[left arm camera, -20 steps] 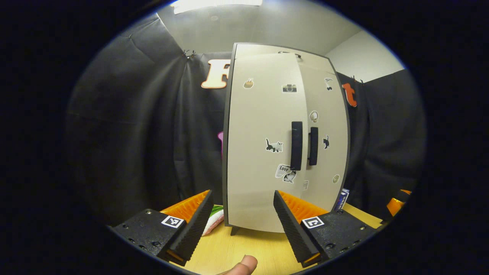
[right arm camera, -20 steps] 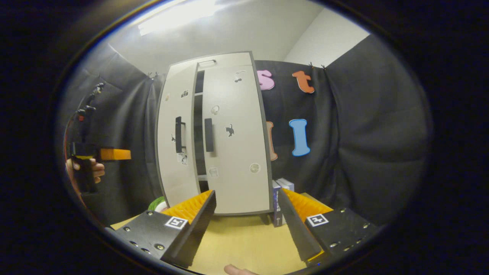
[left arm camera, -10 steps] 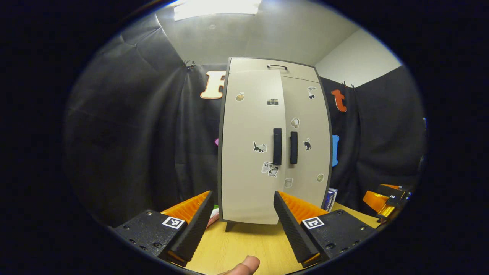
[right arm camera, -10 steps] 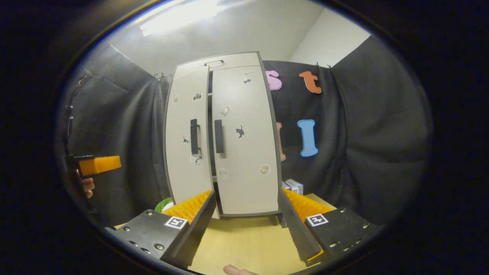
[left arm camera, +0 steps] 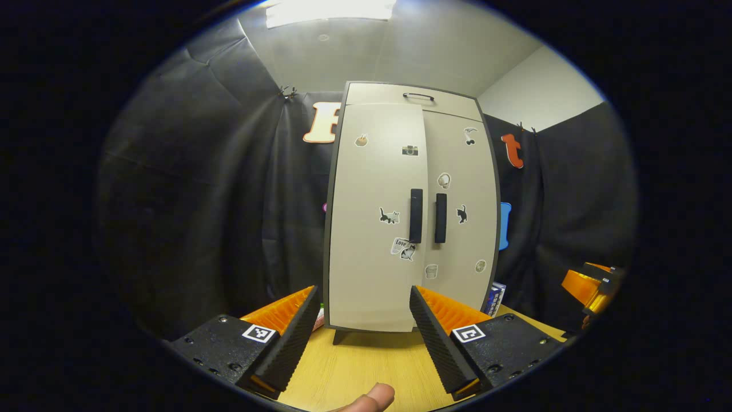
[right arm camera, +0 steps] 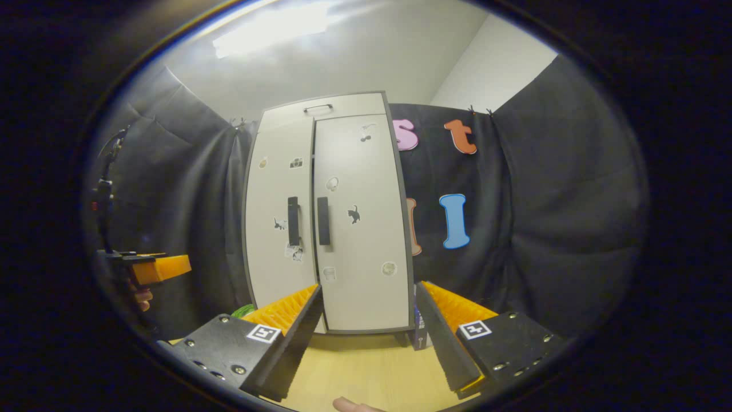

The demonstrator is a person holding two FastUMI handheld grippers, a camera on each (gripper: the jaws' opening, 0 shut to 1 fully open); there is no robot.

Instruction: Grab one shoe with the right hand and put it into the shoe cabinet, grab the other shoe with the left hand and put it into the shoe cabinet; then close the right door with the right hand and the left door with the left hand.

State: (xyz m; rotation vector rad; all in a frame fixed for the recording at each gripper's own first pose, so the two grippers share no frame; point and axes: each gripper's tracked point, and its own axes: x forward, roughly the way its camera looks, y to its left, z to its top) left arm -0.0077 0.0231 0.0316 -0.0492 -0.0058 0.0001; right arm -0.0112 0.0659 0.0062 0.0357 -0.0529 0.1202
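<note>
1. The left gripper (left arm camera: 363,332) has its jaws spread wide with nothing between them, held above the wooden table (left arm camera: 366,366) and facing the front of the shoe cabinet (left arm camera: 409,212).
2. The right gripper (right arm camera: 369,337) is likewise wide open and empty, well back from the cabinet's front, with bare tabletop between its fingers and the cabinet's base.
3. The shoe cabinet stands upright on the table against the booth's black cloth. The left door (left arm camera: 372,229) and the right door (left arm camera: 463,217) both lie flat to the front, their inner edges meeting along a thin dark seam, and the two black handles (left arm camera: 416,216) sit just either side of it.
4. In the right gripper view, the left gripper (right arm camera: 160,268) is off to the left side, well apart from the cabinet's left edge.
5. A box (left arm camera: 495,297) stands just beside the cabinet's lower right corner, and a green and white item (right arm camera: 245,311) sits near its lower left corner.
6. The shoes cannot be seen with both doors flat against the front.
</note>
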